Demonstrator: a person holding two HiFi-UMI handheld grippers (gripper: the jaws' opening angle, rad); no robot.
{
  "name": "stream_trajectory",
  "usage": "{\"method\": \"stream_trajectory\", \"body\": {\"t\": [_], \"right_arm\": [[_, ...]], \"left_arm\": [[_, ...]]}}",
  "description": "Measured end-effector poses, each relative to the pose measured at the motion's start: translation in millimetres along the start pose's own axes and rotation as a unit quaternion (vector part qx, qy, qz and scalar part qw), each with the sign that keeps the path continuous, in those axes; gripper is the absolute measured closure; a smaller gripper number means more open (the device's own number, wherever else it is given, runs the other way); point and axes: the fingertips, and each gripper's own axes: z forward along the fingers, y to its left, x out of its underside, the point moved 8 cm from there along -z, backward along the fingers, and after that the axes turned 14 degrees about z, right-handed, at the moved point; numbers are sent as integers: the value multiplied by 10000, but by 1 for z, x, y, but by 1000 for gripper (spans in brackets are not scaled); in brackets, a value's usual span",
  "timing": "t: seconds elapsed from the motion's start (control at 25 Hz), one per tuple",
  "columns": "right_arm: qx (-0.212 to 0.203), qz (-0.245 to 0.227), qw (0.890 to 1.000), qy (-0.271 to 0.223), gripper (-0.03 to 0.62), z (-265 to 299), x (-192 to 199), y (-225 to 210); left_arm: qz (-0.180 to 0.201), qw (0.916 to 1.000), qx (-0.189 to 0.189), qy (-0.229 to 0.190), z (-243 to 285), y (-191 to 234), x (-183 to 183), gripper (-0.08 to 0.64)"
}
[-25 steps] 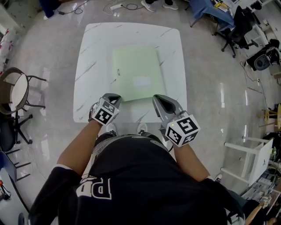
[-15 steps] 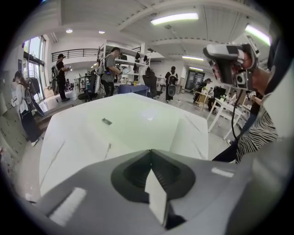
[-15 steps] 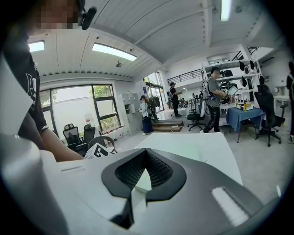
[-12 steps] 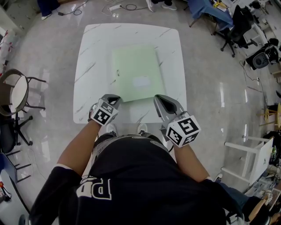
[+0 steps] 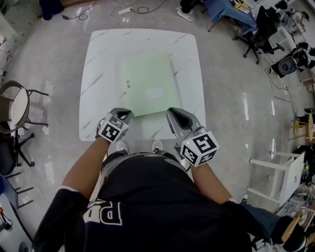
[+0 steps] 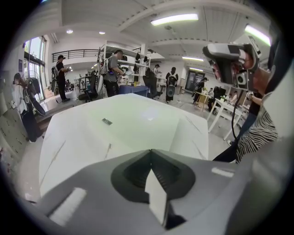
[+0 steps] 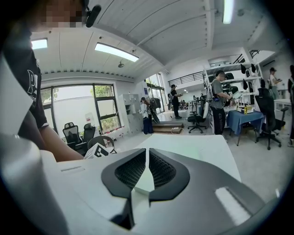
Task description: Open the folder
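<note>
A pale green folder [image 5: 147, 84] lies shut and flat in the middle of the white marble table [image 5: 98, 59], with a small metal tab [image 5: 128, 83] near its left edge. My left gripper [image 5: 125, 112] hovers at the folder's near left corner, jaws shut with nothing between them. At the near right corner my right gripper [image 5: 171, 112] is also shut and empty. In the left gripper view the left gripper [image 6: 149, 151] points across the folder [image 6: 138, 114]. The right gripper [image 7: 147, 151] looks over the table's near edge toward the folder [image 7: 183, 146].
A round-seated chair [image 5: 17, 106] stands left of the table. Dark office chairs [image 5: 261, 29] and a white stand [image 5: 283, 174] are to the right. Cables [image 5: 128, 7] lie on the floor beyond the far edge. Several people [image 6: 112, 69] stand in the background.
The head view has shifted slightly. Both grippers stay at the folder's near corners, and the folder has not moved.
</note>
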Motion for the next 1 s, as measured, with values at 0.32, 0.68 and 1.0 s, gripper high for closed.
{"method": "stream_trajectory", "body": {"t": [0.32,0.68,1.0], "right_arm": [[-47,-194,9998,70,555,2,2,3],[4,-342,9994,97,555,1,3,5],[22,-426,9990,163,555,-3,5,6]], "left_arm": [[-5,10000,-13,-14,1,0,1,505],[15,10000,-3,-37,1,1,3,505],[19,10000,47,17,0,-1,1,505]]}}
